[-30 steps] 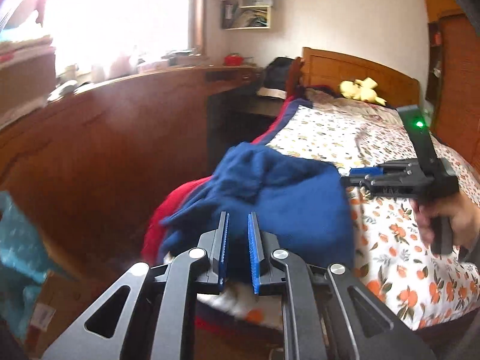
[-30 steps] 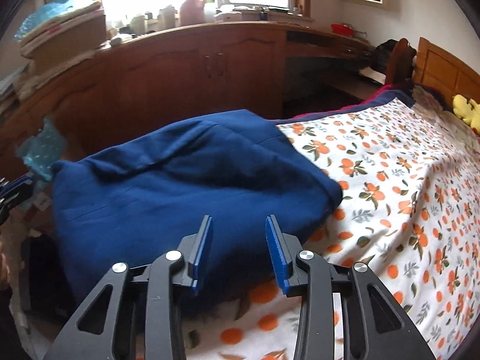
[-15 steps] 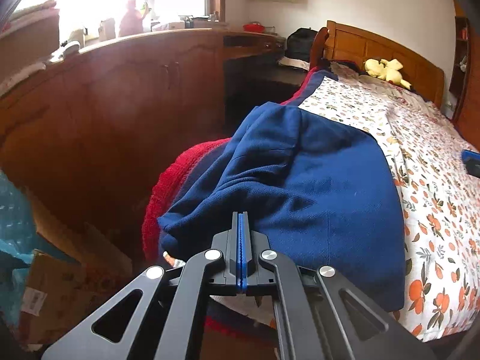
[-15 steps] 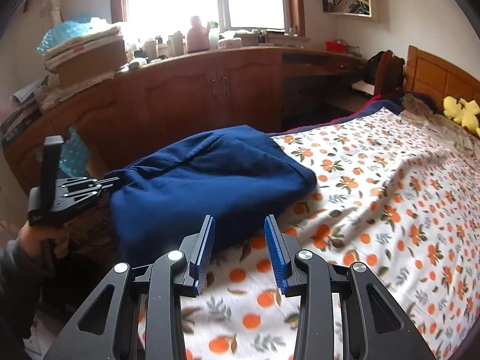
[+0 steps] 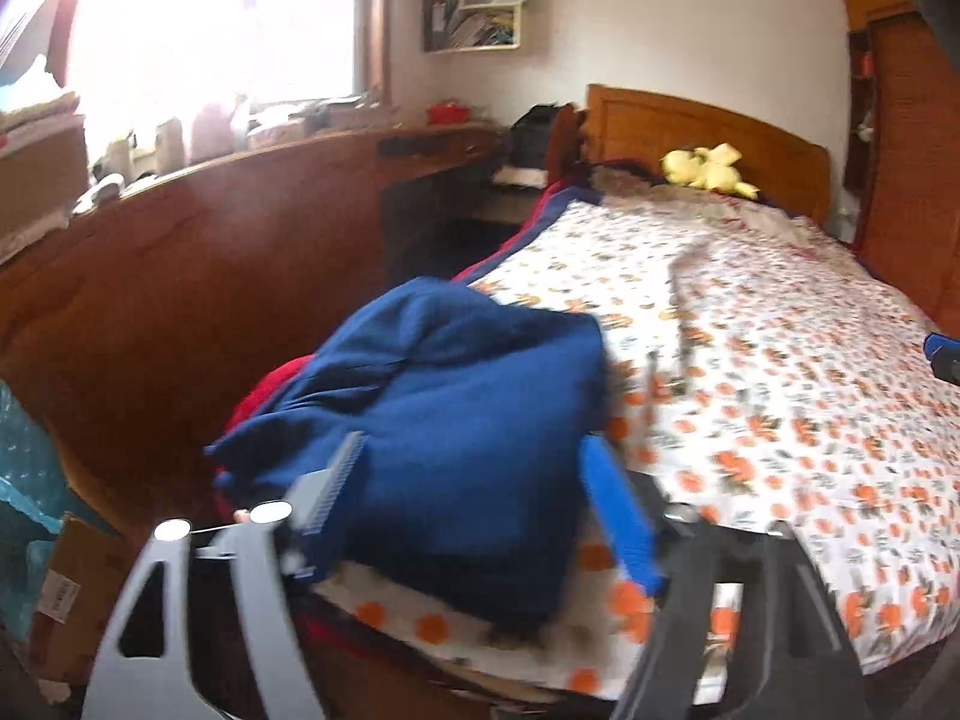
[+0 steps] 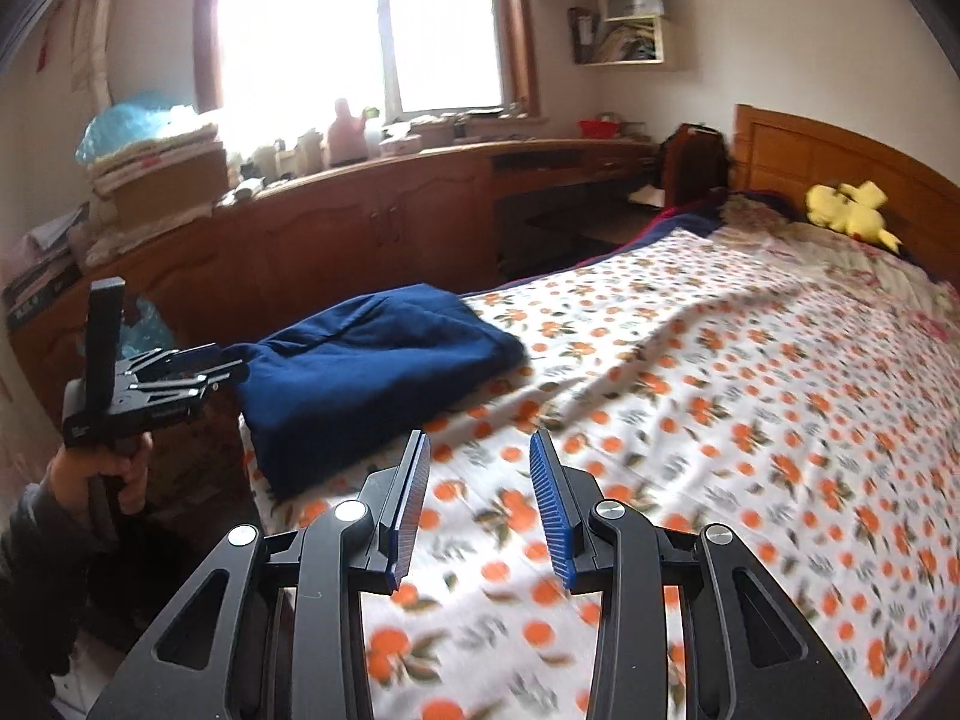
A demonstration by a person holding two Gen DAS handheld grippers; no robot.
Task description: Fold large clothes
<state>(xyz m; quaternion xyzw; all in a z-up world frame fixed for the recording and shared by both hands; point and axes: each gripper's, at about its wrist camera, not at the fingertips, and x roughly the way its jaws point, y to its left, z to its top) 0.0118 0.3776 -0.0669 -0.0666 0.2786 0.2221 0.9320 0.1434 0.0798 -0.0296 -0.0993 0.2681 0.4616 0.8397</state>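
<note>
Lying folded on bedspread (image 6: 750, 420), blue garment (image 6: 372, 372), yellow plush toy (image 6: 852, 213) by headboard (image 6: 828, 150)

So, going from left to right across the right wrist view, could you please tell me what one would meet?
Left gripper → blue garment → right gripper → yellow plush toy.

Left gripper (image 5: 474, 498) newly open (garment (image 5: 456, 432) released)
</note>
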